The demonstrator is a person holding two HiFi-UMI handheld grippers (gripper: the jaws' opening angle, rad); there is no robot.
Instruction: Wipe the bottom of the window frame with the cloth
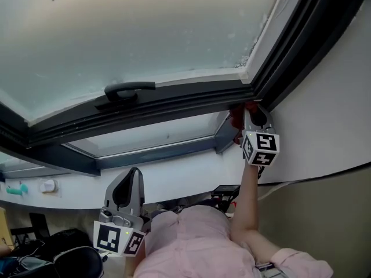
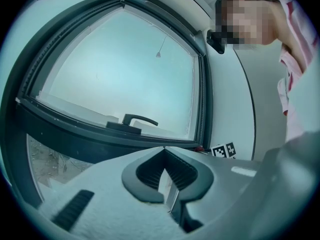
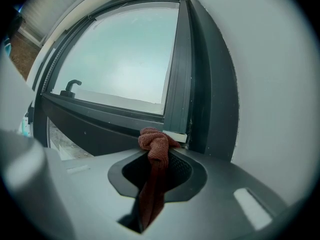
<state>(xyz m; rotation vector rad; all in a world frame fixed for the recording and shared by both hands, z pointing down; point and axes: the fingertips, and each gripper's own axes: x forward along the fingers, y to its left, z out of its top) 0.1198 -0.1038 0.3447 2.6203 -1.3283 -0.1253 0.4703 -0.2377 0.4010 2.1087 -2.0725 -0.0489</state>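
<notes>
Left gripper (image 2: 165, 156), fingers (image 2: 186, 170) together, window frame (image 2: 100, 141) beyond

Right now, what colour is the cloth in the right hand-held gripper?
The cloth is reddish-brown, clearest in the right gripper view.

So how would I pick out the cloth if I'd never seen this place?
Find the big dark-framed window and follow its bottom edge to the corner by the white wall. There the right gripper pinches a bunched cloth between its fingers; its rusty red stands out against grey frame and white wall.
</notes>
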